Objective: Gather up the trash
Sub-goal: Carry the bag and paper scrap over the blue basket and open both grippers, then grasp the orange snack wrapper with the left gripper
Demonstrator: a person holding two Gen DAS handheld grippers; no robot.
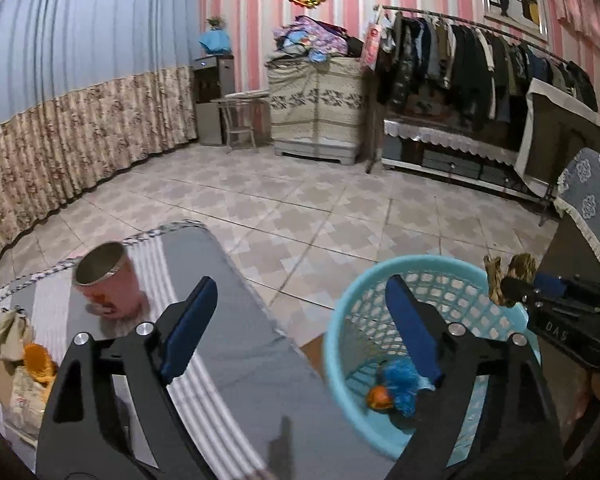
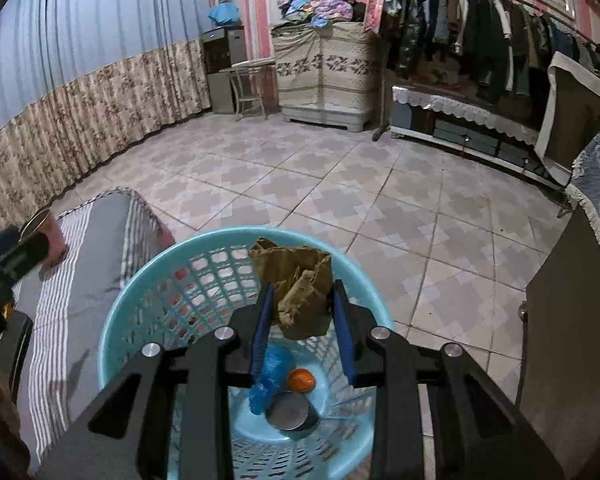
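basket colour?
Light blue lattice plastic basket, clearest in the right wrist view.

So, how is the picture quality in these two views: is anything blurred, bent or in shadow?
Left wrist view: the pink cup and the rim of the blue basket are smeared by motion; the curtain bows from fisheye distortion. Right wrist view: sharper; the crumpled brown paper in the right gripper is crisp, the clothes rack curves, and the corners are black.
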